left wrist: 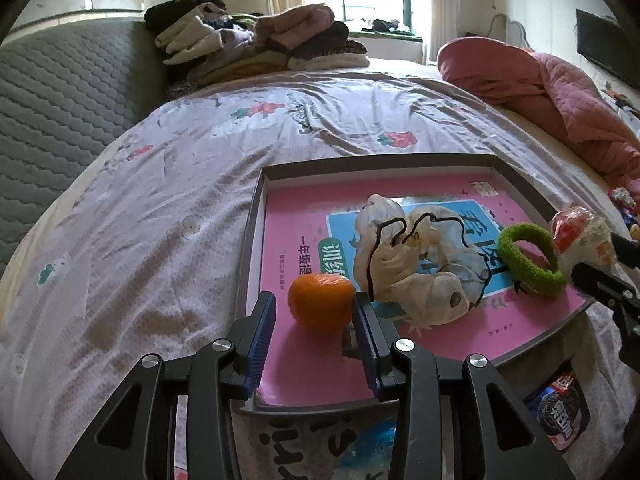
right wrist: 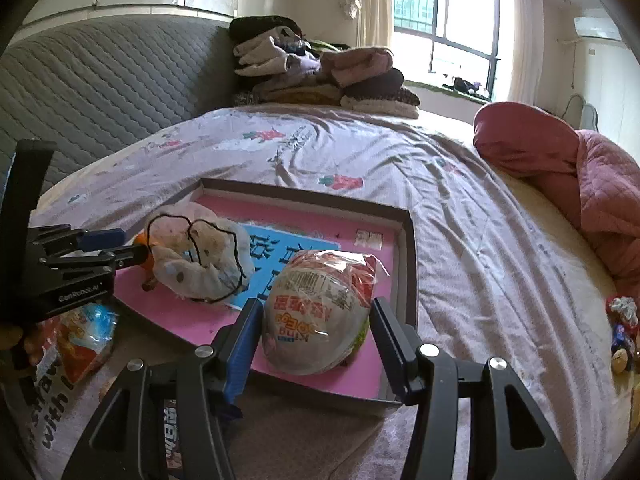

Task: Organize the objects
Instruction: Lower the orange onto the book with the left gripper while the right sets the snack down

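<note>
Left gripper: blue-padded black jaws either side of a round orange mandarin; right pad touches the fruit, a gap shows at the left pad, so a firm hold cannot be told.
Right gripper: jaws closed on a plastic-wrapped white and red egg-shaped toy, held low over the tray's near right corner.
Shallow grey rectangular tray: lies on the floral bedsheet, lined with a pink printed book cover.
Mandarin: on the pink cover at the tray's near left.
Crumpled white cloth pouch with black cord: mid-tray.
Fuzzy green hair ring: right of the pouch.
Snack packets: outside the tray's near edge.
</note>
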